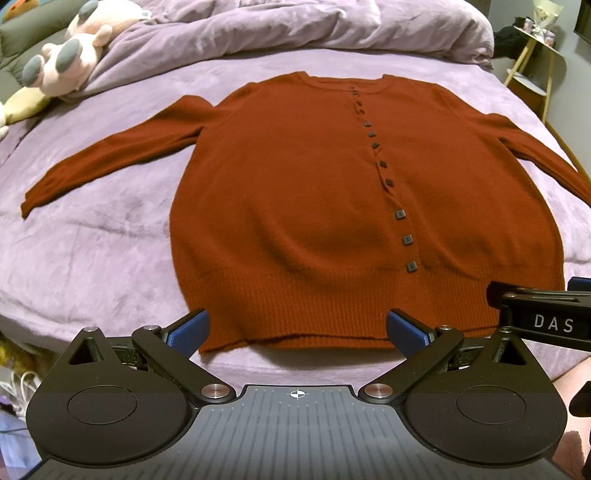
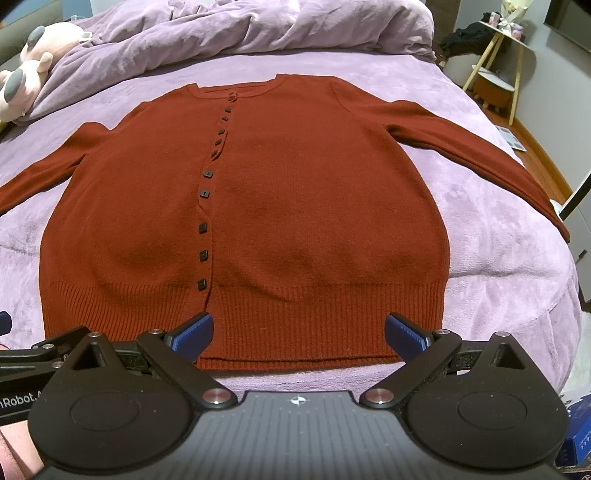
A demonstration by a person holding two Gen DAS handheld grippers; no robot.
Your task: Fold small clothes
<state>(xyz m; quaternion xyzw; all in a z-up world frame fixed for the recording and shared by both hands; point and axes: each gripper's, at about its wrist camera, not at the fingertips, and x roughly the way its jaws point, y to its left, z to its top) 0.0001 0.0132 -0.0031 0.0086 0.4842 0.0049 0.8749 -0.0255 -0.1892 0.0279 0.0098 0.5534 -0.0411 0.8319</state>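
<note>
The left gripper [image 1: 295,332] gapes wide, blue pads [image 1: 188,332] holding nothing, poised over the hem at 6 o'clock. The right gripper [image 2: 298,334] is equally spread and empty — its tip shows at 3 o'clock in the left view. The cardigan [image 1: 314,192] lies flat, buttoned, sleeves out toward 9 and 3, on the bed [image 1: 92,240]. A plush toy [image 1: 70,55] sits at 10 o'clock — the duvet [image 1: 332,22] bunches at 12.

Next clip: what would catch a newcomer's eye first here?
A rust-red cardigan lies flat, buttoned, sleeves spread, filling the middle of the purple bedspread. Both grippers, left gripper and right gripper, hover open at its ribbed hem. A pink plush toy lies at the far left.
</note>
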